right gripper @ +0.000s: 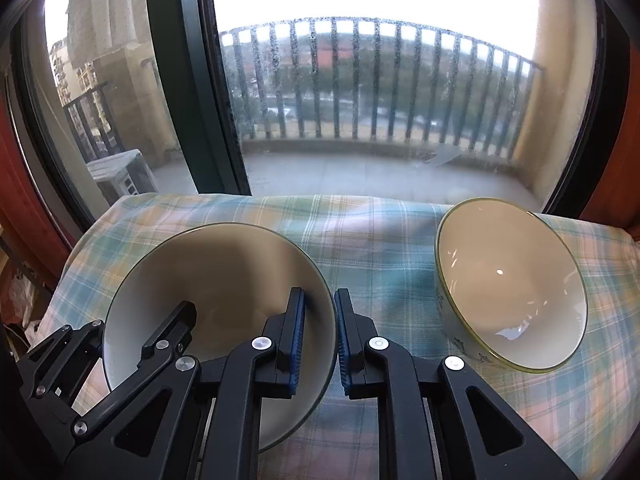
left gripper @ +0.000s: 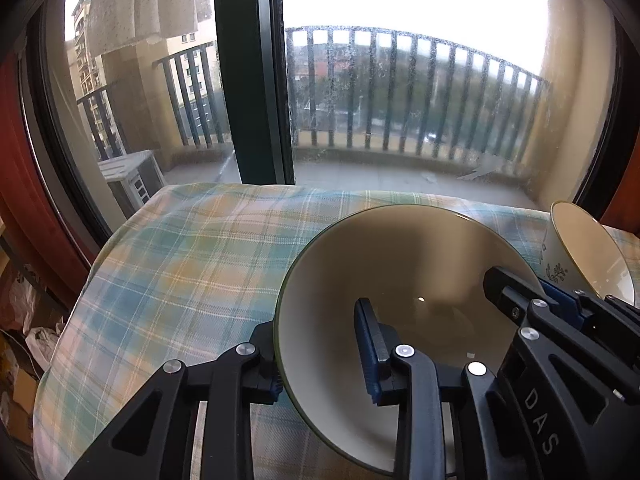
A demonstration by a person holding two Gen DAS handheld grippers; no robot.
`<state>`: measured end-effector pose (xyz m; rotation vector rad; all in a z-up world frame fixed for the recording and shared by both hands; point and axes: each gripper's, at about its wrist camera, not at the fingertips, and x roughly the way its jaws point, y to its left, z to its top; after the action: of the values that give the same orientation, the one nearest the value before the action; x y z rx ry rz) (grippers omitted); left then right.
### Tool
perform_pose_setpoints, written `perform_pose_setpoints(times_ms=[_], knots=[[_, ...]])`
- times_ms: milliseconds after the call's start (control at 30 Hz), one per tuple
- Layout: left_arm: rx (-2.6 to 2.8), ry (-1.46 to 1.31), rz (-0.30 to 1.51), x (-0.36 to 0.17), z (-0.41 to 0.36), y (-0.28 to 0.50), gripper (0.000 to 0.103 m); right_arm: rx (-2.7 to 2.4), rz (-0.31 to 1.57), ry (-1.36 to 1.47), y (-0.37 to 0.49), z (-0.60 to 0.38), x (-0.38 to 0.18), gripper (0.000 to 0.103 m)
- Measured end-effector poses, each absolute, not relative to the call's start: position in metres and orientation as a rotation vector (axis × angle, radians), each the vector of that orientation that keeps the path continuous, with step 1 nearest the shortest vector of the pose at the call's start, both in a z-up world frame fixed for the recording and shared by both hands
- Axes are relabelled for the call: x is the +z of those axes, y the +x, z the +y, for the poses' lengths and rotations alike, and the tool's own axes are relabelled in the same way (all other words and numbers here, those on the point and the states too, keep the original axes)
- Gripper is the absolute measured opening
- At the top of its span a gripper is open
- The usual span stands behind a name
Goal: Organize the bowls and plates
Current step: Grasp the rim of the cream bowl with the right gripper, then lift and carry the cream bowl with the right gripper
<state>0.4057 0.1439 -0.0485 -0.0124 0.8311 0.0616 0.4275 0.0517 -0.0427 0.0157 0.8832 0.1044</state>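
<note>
A cream bowl (left gripper: 400, 264) with a thin green rim sits on the plaid cloth (left gripper: 180, 280), and both grippers hold it. My left gripper (left gripper: 316, 332) is shut on its left rim, one finger inside and one outside. The right gripper (right gripper: 320, 312) is shut on the right rim of the same bowl (right gripper: 224, 272), its blue pads pressing the wall. Each gripper also shows in the other's view: the right gripper (left gripper: 532, 288) and the left gripper (right gripper: 136, 320). A second cream bowl (right gripper: 508, 284) with a leaf pattern stands apart to the right, also visible as the second bowl (left gripper: 588, 252).
The cloth-covered surface ends at a large window (right gripper: 360, 100) with a dark frame post (left gripper: 252, 80); a balcony railing lies beyond. The cloth falls away at the left edge (left gripper: 68, 320), where bags and clutter lie below. Red-brown wall borders both sides.
</note>
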Motion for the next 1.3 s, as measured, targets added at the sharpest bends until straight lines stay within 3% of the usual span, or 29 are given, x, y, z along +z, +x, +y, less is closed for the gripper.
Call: perform_pose_setpoints(times_ms=[633,1300], knots=[[0.062,-0.045,0.827,-0.028,0.137,0.377,0.03,0.106,0.887,0.005,0.403,0.043,-0.02,0.018],[0.03,-0.033,0.744,0.007,0.108,0.31,0.03,0.081,0.805,0.023,0.322,0.005,0.03,0.018]])
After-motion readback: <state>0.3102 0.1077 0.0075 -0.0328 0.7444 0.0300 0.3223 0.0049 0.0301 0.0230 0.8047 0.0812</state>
